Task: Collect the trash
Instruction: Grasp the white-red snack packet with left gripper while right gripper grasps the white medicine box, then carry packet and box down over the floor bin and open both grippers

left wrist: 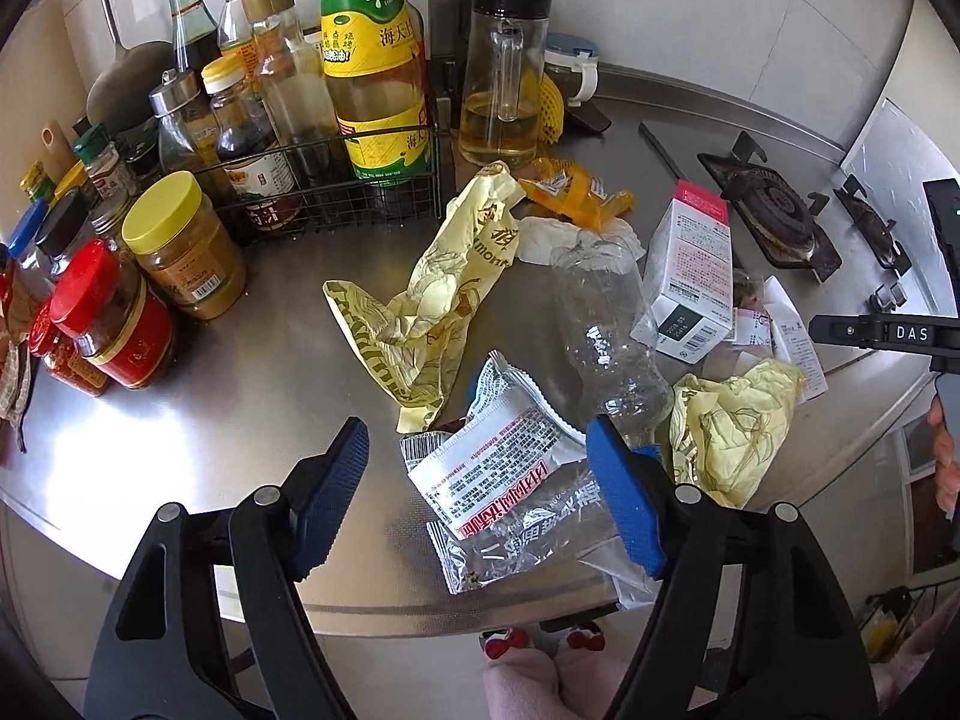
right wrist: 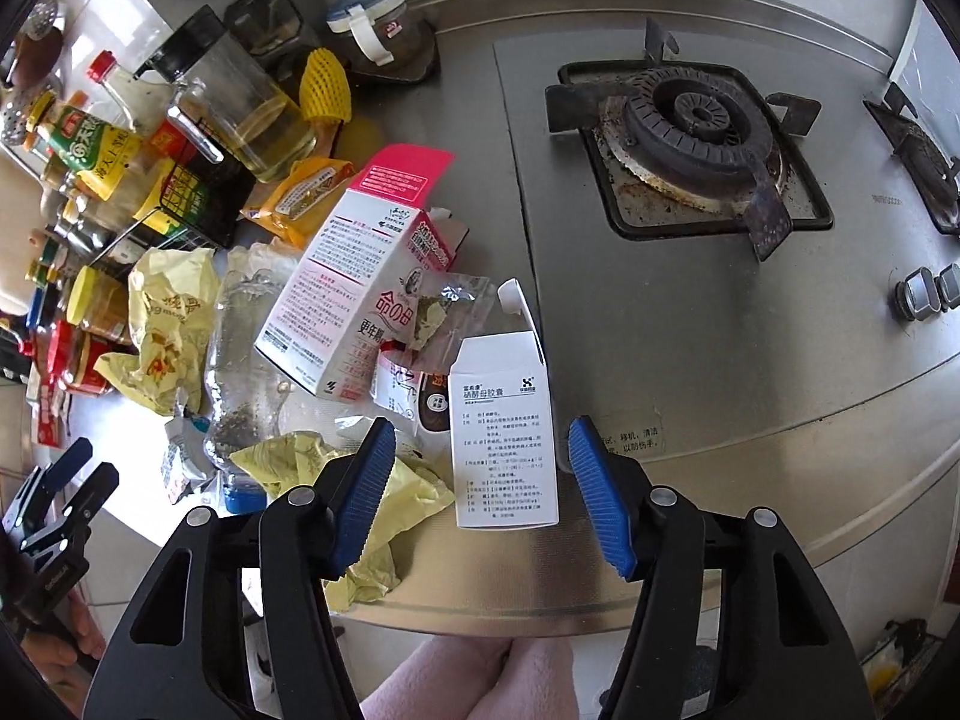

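Trash lies on the steel counter (left wrist: 228, 420). My left gripper (left wrist: 480, 492) is open, its jaws on either side of a white and clear snack wrapper (left wrist: 504, 480) at the counter's front edge. Behind it lie a crushed clear bottle (left wrist: 606, 324), yellow paper bags (left wrist: 444, 294) and a pink-and-white box (left wrist: 696, 276). My right gripper (right wrist: 483, 492) is open around a small white medicine box (right wrist: 504, 444) lying flat. Beside it are crumpled yellow paper (right wrist: 384, 498), the pink box (right wrist: 354, 294) and the bottle (right wrist: 246, 360).
A wire rack of sauce bottles (left wrist: 336, 120), an oil jug (left wrist: 504, 72) and several jars (left wrist: 186, 246) crowd the back left. A gas burner (right wrist: 696, 126) and knobs (right wrist: 924, 294) sit at the right. The counter's front edge (right wrist: 540, 624) is just below both grippers.
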The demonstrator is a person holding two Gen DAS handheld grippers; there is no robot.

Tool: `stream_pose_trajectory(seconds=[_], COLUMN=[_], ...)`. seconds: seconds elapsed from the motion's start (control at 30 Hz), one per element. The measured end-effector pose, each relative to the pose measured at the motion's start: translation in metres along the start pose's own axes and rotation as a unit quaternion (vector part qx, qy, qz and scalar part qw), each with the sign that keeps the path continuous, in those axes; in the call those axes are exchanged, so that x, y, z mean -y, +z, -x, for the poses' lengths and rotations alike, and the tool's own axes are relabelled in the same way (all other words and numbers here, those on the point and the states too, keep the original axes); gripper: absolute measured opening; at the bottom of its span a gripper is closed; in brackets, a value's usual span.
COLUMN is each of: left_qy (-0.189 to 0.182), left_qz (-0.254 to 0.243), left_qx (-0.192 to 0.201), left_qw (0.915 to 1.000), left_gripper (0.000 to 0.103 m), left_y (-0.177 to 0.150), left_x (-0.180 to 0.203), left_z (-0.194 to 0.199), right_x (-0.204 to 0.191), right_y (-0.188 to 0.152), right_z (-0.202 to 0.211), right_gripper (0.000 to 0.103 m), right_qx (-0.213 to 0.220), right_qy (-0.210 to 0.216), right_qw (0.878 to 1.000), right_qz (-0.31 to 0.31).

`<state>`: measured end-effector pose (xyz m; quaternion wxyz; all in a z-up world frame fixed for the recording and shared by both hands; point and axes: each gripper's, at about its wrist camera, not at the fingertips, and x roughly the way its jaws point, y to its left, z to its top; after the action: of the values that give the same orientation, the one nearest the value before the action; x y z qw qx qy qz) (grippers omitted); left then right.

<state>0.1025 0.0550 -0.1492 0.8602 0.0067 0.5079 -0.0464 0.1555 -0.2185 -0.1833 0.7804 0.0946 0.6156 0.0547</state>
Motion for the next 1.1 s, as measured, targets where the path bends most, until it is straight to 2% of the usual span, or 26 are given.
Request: stream_pose_trajectory(seconds=[0.1, 0.33, 0.67, 0.7, 0.73, 0.77, 0.8, 0.87, 0.93, 1.1], left_qy=[-0.004, -0.009, -0.013, -0.012, -0.014, -0.015, -0.015, -0.012, -0.013, -0.03], left_qz=[-0.008, -0.029, -0.037, -0.037, -0.036, -0.033, -0.03, -0.023, -0.014, -0.002], left_qx=[-0.01, -0.035, -0.064, -0.065, -0.065, -0.068, -0.071, -0.072, -0.072, -0.071], left_qw=[0.9999, 0.9989, 0.9971, 0.9971, 0.9971, 0.997, 0.9969, 0.9971, 0.9972, 0.9971], left_gripper=[0.07, 0.071, 0.07, 0.068, 0.06, 0.057, 0.05, 0.04, 0.024, 0.014], left_y=[0.0, -0.004, -0.004, -0.004, -0.004, -0.004, -0.004, -0.003, -0.003, 0.001], left_x=[-0.004, -0.004, 0.0, 0.0, -0.001, -0.002, -0.003, -0.006, -0.01, -0.016], left_z=[-0.007, -0.027, -0.057, -0.058, -0.06, -0.061, -0.062, -0.063, -0.064, -0.064], right_x=[0.001, 0.001, 0.004, 0.005, 0.005, 0.005, 0.006, 0.009, 0.01, 0.014], right_y=[0.001, 0.003, 0.005, 0.006, 0.007, 0.008, 0.01, 0.011, 0.012, 0.011], right_z=[-0.006, -0.023, -0.049, -0.051, -0.053, -0.055, -0.057, -0.058, -0.058, -0.051], right_gripper=[0.062, 0.062, 0.062, 0.062, 0.061, 0.057, 0.048, 0.048, 0.046, 0.045], right_qx=[-0.015, -0.034, -0.059, -0.06, -0.06, -0.06, -0.061, -0.058, -0.056, -0.041], right_qy=[0.014, -0.005, -0.007, -0.007, -0.006, -0.004, -0.007, -0.002, 0.0, 0.011], right_qw=[1.0, 0.999, 0.998, 0.998, 0.998, 0.998, 0.998, 0.998, 0.998, 0.999], right_qz=[-0.002, 0.002, -0.005, -0.006, -0.007, -0.009, -0.011, -0.016, -0.016, -0.024])
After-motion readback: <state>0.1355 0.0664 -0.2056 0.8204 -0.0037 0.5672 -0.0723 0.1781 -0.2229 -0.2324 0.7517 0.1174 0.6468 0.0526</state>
